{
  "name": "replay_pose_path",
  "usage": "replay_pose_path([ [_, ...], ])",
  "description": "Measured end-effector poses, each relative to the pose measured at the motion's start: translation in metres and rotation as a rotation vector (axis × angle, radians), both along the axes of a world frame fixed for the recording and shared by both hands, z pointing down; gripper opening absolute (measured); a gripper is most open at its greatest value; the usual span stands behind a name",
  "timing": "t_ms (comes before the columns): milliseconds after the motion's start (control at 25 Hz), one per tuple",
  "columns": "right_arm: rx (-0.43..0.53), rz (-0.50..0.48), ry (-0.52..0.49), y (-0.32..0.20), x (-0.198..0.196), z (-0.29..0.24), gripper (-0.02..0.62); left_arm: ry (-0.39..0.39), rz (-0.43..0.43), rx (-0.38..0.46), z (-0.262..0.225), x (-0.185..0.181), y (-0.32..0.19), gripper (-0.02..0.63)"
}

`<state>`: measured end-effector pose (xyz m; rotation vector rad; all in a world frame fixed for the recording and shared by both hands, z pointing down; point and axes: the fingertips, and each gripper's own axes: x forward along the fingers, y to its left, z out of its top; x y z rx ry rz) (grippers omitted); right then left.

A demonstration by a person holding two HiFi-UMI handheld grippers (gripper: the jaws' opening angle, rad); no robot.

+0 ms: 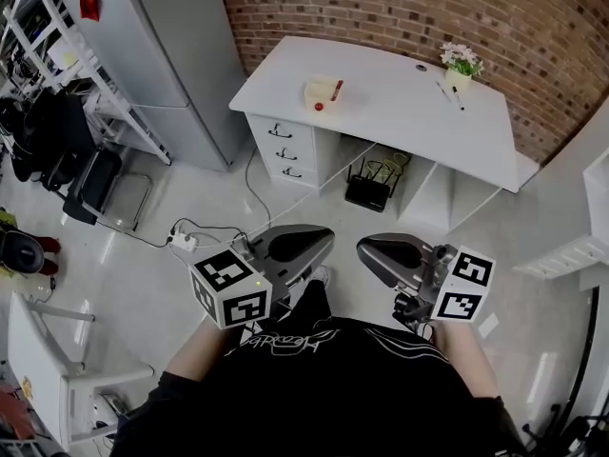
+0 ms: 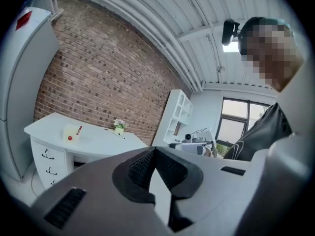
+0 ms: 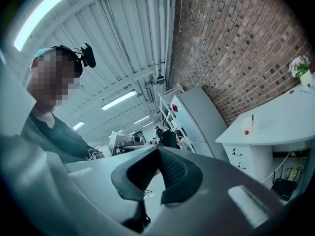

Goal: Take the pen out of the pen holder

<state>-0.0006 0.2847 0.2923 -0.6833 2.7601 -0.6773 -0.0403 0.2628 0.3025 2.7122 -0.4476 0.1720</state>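
Across the room stands a white desk (image 1: 390,93). On its left part sits a pale yellow pen holder (image 1: 320,93) with a red pen (image 1: 337,89) in it and a small red ball (image 1: 319,107) beside it. I hold both grippers close to my body, far from the desk and tips toward each other. The left gripper (image 1: 322,240) is shut with nothing between its jaws, and the right gripper (image 1: 367,248) is shut and empty too. The left gripper view shows the pen holder (image 2: 73,132) far beyond that gripper (image 2: 153,150). In the right gripper view the gripper (image 3: 158,150) is shut, with the pen (image 3: 252,119) far off.
A flower pot (image 1: 461,65) and loose pens (image 1: 449,92) sit on the desk's right part. Drawers (image 1: 284,147) and a black device (image 1: 369,193) are under the desk. A grey cabinet (image 1: 162,55), a wire shelf (image 1: 57,46) and a floor power strip (image 1: 185,243) are on the left.
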Motion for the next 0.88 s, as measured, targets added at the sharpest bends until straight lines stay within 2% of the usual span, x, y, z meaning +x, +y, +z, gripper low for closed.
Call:
replay_pose_path([
  [160,-0.019,0.014,0.017,-0.038,-0.004,0.01,0.003,-0.003,0.015,-0.031,0.008,-0.001,-0.037,0.003],
  [520,-0.091,0.063,-0.016,-0.142,-0.006,0.028,0.003,-0.014,0.061,-0.107,0.029,-0.001,-0.141,0.003],
  [880,-0.136,0.111,-0.03,-0.234,-0.002,0.034,0.003,-0.019,0.099,-0.144,0.039,0.001,-0.229,0.003],
])
